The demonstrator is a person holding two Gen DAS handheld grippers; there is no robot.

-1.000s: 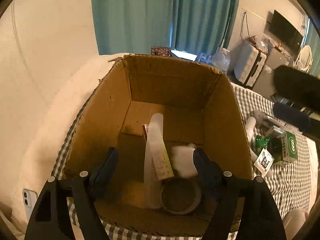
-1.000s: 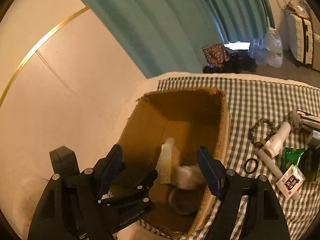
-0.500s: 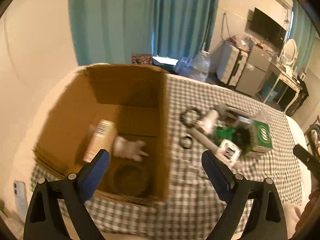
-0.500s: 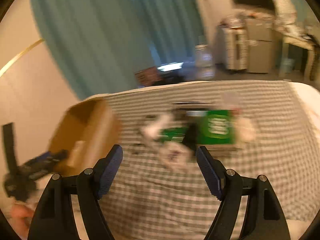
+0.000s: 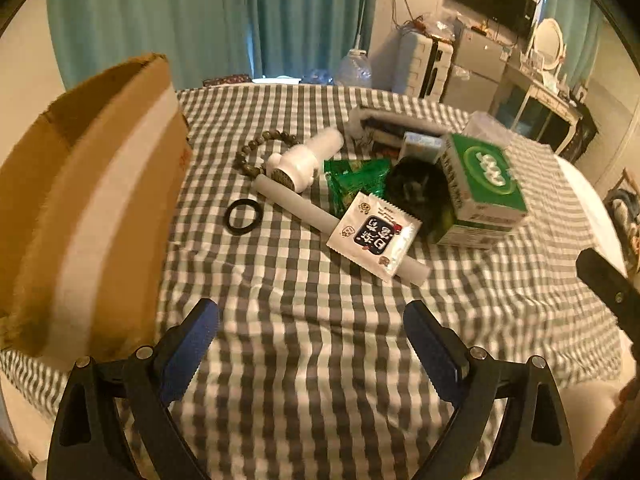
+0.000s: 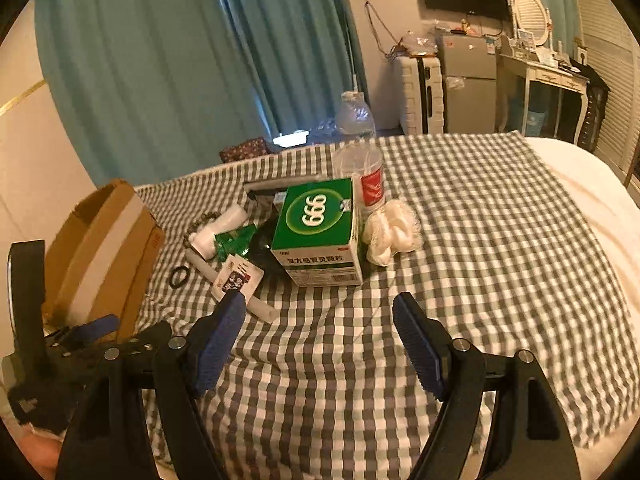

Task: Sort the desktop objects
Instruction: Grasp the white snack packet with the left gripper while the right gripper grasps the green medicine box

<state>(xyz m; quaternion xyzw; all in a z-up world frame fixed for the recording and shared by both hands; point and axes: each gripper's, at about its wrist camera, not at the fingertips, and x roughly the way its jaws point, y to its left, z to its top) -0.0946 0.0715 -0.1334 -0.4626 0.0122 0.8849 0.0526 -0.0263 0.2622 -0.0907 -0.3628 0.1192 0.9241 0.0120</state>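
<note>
Dim, warm orange-tinted indoor light fills both fisheye views, whose edges bend and darken to black, with the grey-and-white checked cloth [image 5: 320, 320] softly blurred near the lens.

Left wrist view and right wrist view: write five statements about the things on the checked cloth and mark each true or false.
1. The black ring lies between the cardboard box and the white tube. True.
2. The green carton is inside the cardboard box. False: it sits on the checked cloth.
3. The left tool holds the ring. False: it is open and empty.
4. The white sachet rests on the tube. True.
5. The right tool is open. True.
</note>
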